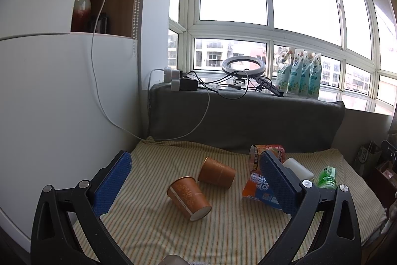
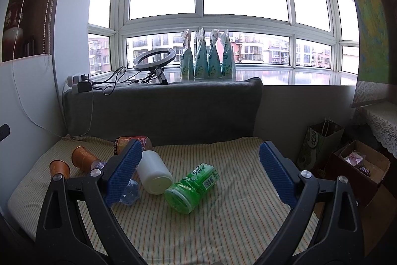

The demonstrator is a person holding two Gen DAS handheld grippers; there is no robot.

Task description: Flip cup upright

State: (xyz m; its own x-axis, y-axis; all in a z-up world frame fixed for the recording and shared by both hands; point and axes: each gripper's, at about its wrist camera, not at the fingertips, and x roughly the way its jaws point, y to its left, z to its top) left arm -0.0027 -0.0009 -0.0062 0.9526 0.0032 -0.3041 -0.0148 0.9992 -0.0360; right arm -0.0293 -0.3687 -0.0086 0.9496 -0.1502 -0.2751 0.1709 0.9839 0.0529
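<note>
Two orange paper cups lie on their sides on the striped cushion [image 1: 153, 235]. The near cup [image 1: 189, 198] has its white base toward me; the far cup [image 1: 216, 172] lies just behind it. My left gripper [image 1: 196, 165] is open and empty, held above and in front of both cups. In the right wrist view the same cups show at the far left, near cup [image 2: 59, 168] and far cup [image 2: 83, 157]. My right gripper [image 2: 201, 153] is open and empty, over the right part of the cushion [image 2: 198, 230].
A white jar [image 2: 154, 171], a green bottle [image 2: 192, 186], a crushed clear bottle [image 2: 130, 193] and an orange can [image 2: 124, 142] lie on the cushion. An orange-blue packet [image 1: 258, 189] lies beside the cups. A grey backrest [image 1: 248, 116] and white wall [image 1: 62, 91] bound the cushion.
</note>
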